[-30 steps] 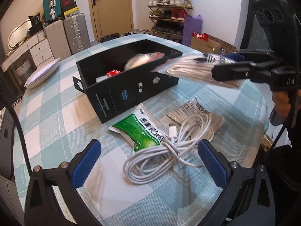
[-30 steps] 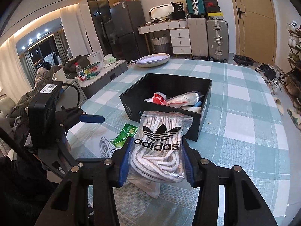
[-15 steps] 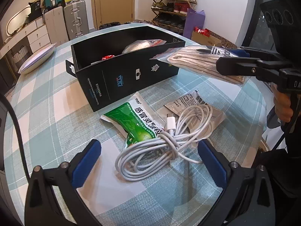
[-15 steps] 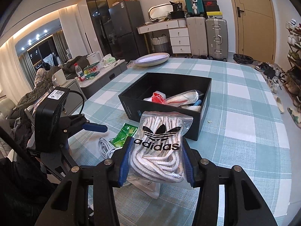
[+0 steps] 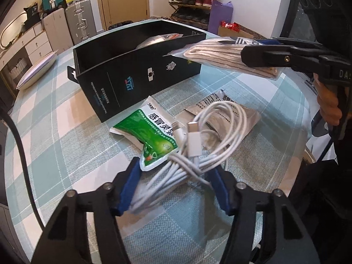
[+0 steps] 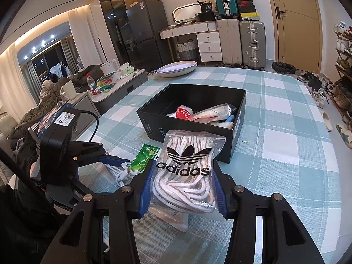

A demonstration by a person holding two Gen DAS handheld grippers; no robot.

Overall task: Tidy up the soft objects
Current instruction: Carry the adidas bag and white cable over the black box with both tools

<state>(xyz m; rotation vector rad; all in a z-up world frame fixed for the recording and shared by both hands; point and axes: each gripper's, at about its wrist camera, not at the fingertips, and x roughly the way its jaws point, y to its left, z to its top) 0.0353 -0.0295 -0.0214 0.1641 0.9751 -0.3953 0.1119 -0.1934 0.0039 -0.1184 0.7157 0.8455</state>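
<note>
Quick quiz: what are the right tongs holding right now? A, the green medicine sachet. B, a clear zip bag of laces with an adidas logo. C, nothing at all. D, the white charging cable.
B: the right tongs are clamped on the adidas bag of laces, held up short of the black box.

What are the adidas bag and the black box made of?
adidas bag: clear glossy plastic film, probably; the laces show through and it wrinkles. Black box: matte printed cardboard, apparently; thin straight walls, folded tab at one corner.
</note>
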